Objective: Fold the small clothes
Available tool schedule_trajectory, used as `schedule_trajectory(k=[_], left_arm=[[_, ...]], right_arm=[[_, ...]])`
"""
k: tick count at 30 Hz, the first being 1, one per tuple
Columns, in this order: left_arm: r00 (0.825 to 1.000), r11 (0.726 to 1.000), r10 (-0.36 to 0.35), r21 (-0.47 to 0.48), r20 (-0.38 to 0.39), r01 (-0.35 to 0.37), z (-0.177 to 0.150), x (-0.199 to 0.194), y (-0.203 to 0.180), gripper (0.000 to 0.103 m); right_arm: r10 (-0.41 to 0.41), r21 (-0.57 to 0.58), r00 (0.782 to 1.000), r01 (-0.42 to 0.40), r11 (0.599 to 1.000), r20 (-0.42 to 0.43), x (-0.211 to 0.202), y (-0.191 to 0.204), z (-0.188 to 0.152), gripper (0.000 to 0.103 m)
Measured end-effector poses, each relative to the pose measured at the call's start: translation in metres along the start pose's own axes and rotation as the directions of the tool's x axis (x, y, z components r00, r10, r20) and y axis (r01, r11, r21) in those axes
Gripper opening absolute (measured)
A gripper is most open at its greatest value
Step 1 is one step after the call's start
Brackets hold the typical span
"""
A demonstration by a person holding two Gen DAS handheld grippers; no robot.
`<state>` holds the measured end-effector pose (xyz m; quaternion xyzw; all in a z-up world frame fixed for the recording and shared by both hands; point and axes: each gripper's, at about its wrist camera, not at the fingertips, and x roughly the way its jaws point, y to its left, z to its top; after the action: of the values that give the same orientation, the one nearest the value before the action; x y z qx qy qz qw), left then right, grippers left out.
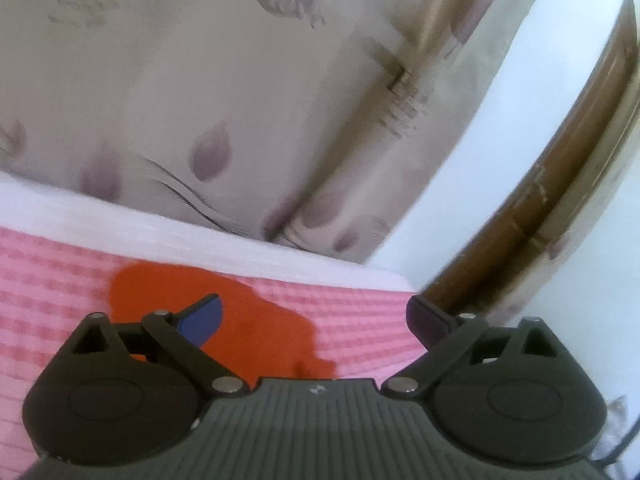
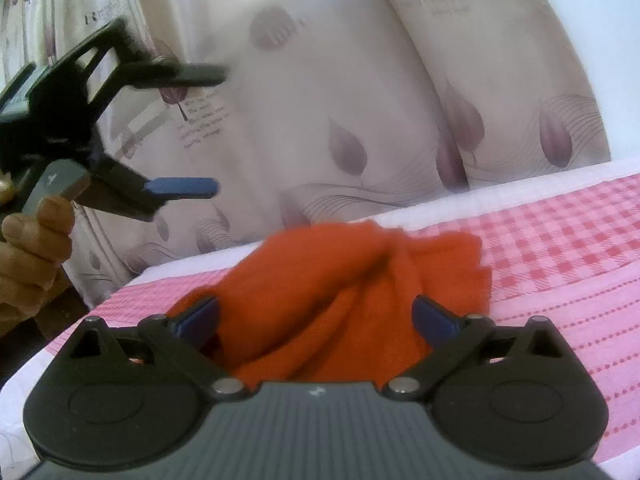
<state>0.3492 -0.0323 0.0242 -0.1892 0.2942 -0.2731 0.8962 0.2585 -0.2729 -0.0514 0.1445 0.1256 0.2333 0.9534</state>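
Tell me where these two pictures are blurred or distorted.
Left wrist view: the leaf-print curtain and brown wooden frame are smeared, and fisheye bends the frame into an arc. Right wrist view: the crumpled orange cloth is soft, the left gripper streaked, and the pink checked sheet sharper.

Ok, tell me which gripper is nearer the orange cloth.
Right. The right gripper sits low over the orange cloth, open fingers on either side of its bunched folds. The left gripper is raised off to the cloth's left, open and apart from it.
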Motion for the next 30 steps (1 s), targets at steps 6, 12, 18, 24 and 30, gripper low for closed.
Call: schedule_trajectory(k=[6,12,18,24,30], left_arm=[[1.000,0.996,-0.004,0.090,-0.023,0.006,-0.070,-0.033,0.026,0.089],[0.993,0.961,-0.114,0.254,0.005,0.109,-0.135,-0.032,0.007,0.089],[0.976,0.925,-0.181,0.317,-0.120,0.211,-0.158,-0.005,-0.004,0.088],[0.958,0.941,-0.251,0.198,-0.142,0.275,-0.153,-0.002,0.018,0.092],[0.954,0.931,-0.293,0.206,-0.071,0.301,-0.167,-0.029,0.022,0.096]], right_arm=[[0.208,0.269,0.977,-0.210,0.940,0.034,-0.010,-0.033,0.008,0.102],[0.278,0.503,0.961,-0.246,0.829,0.011,0.017,-0.058,0.016,0.103],[0.314,0.548,0.943,-0.205,0.811,-0.111,0.062,-0.058,0.024,0.103],[0.344,0.437,0.892,-0.196,0.878,-0.293,0.097,-0.035,0.040,0.103],[0.292,0.359,0.889,-0.160,0.920,-0.352,0.103,-0.031,0.043,0.067]])
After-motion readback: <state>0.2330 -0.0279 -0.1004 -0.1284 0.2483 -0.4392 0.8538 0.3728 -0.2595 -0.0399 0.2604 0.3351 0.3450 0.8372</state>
